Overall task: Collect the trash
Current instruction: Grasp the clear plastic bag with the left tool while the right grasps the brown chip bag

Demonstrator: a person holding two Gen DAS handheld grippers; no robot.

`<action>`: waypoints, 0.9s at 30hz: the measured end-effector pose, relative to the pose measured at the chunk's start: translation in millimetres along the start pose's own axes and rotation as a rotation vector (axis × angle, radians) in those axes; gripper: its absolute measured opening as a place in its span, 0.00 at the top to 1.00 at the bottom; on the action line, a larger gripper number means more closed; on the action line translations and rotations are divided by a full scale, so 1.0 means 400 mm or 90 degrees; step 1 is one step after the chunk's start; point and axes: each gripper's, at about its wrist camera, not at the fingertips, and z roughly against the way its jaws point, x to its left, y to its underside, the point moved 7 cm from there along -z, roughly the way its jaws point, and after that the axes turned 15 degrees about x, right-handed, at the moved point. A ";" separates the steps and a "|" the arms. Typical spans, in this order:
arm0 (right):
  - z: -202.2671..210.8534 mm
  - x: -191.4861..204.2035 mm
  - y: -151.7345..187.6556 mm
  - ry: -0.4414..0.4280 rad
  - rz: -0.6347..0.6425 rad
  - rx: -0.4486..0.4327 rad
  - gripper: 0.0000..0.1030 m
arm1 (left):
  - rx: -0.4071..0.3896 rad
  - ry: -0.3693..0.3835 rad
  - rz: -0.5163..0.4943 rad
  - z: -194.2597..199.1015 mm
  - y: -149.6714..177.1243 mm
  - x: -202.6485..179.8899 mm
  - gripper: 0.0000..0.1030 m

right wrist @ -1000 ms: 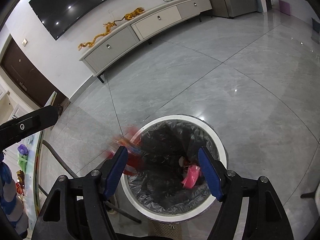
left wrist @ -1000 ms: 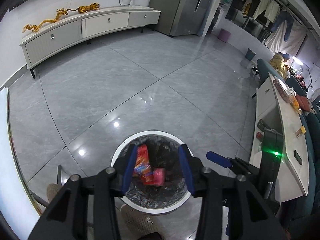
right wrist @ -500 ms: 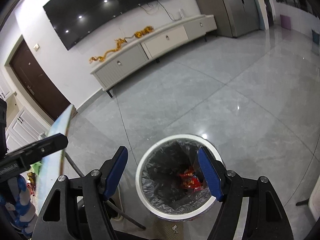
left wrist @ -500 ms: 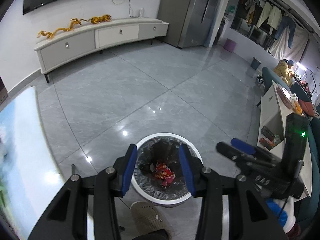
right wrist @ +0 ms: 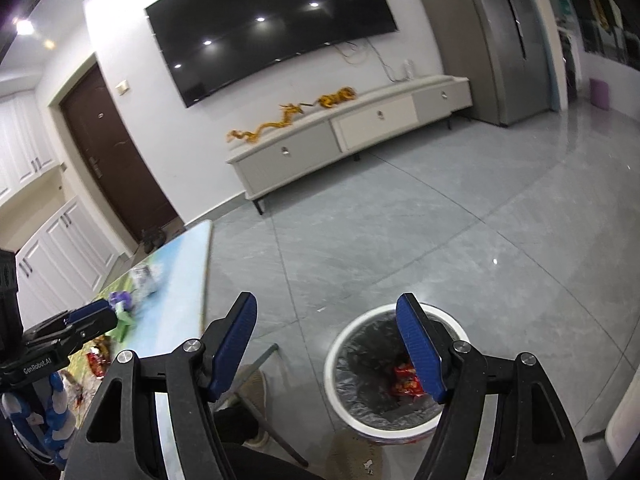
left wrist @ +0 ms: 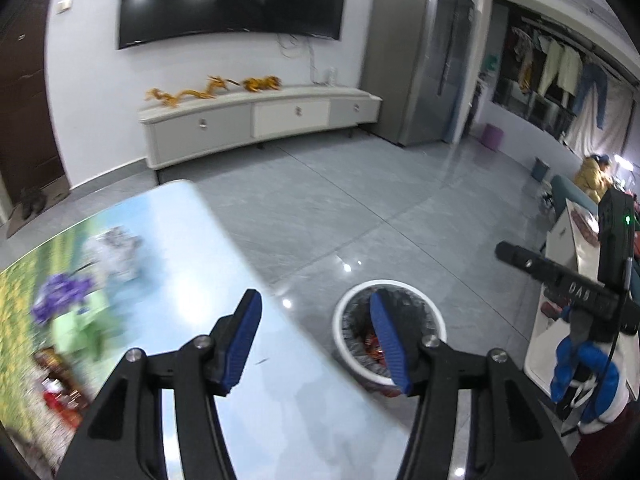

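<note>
Now we hold both hand-held grippers empty: left hand-held gripper (left wrist: pixel 314 338) just opening wider, right hand-held gripper (right wrist: pixel 326 344) agape above the trash bin (right wrist: pixel 394 372).

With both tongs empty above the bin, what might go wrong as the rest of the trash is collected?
1. More wrappers lie on the table beside the left tongs; the blurred left view suggests fast motion, so a grasp could miss.
2. The trash bin stands on the floor apart from the table, so a loosely held wrapper might drop outside it.
</note>
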 end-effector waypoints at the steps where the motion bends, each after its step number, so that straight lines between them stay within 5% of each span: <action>1: 0.009 0.021 -0.003 -0.003 0.008 -0.004 0.30 | -0.007 -0.007 0.008 0.022 0.016 0.027 0.47; 15: 0.009 0.326 0.001 -0.067 0.135 0.019 0.33 | -0.046 -0.188 0.184 0.257 0.347 0.515 0.47; 27: -0.153 0.632 0.078 -0.110 0.263 0.123 0.43 | -0.021 -0.254 0.332 0.282 0.552 0.822 0.47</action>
